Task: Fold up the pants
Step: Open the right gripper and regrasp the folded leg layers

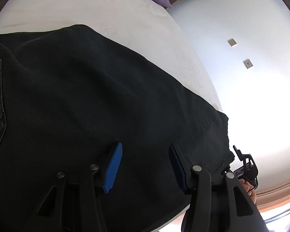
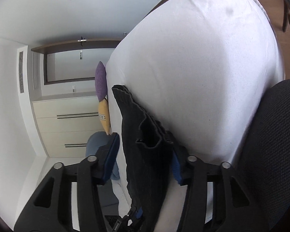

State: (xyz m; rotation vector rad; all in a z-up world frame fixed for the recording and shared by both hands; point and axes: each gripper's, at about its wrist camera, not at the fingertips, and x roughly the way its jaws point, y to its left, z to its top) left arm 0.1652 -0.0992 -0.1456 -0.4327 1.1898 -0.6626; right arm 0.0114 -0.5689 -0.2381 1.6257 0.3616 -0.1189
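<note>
The white bed (image 1: 110, 13) carried the black pants (image 1: 87, 100), spread over its near part with one end hanging past its edge. A purple pillow (image 2: 101, 81) and a yellow pillow (image 2: 104, 118) stood at the bed's far side. The left gripper (image 1: 145, 164) hovered open over the pants. The right gripper (image 2: 145, 154) straddled the hanging end, fingers parted, not pressing.

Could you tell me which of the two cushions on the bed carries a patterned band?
The yellow cushion; the purple cushion beside it is plain.
</note>
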